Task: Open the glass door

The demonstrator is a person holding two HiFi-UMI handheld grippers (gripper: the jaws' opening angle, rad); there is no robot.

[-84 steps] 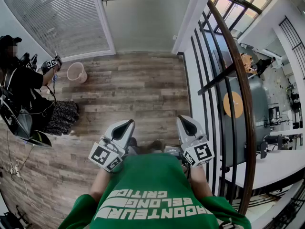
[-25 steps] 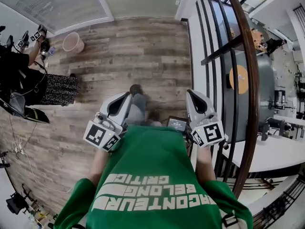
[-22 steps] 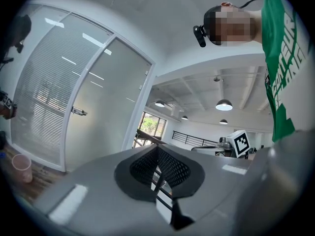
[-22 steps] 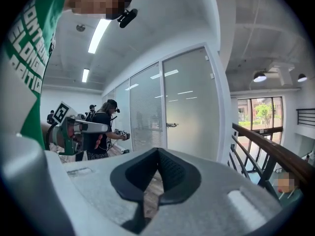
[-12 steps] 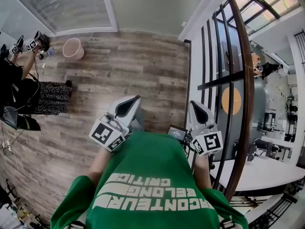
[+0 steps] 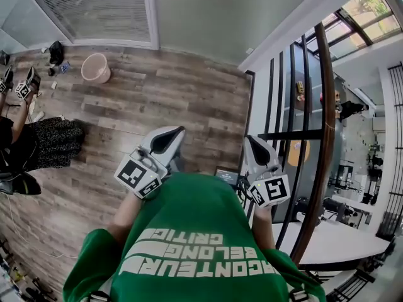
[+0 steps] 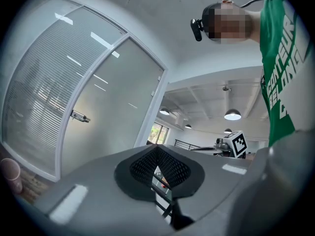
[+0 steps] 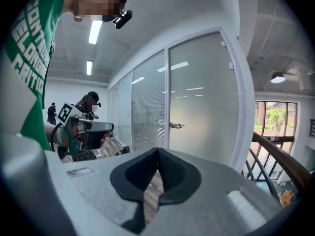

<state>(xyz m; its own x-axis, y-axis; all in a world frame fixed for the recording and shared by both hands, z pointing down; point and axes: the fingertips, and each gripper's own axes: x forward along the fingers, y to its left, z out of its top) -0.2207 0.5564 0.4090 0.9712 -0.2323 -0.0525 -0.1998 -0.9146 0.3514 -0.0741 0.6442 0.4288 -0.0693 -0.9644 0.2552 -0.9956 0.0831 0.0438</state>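
Right hand-held gripper (image 8: 157, 151) closed, empty, glass door (image 8: 202, 102) well ahead, shut

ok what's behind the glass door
The glass door is frosted, so only pale light streaks show on it, with its handle in front. Whatever lies behind is hidden.

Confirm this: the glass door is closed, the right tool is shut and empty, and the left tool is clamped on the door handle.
Not right. The left tool is shut on nothing, with the door handle well apart from it, as the left gripper view shows. The rest stands: the glass door is closed and the right tool is shut and empty.
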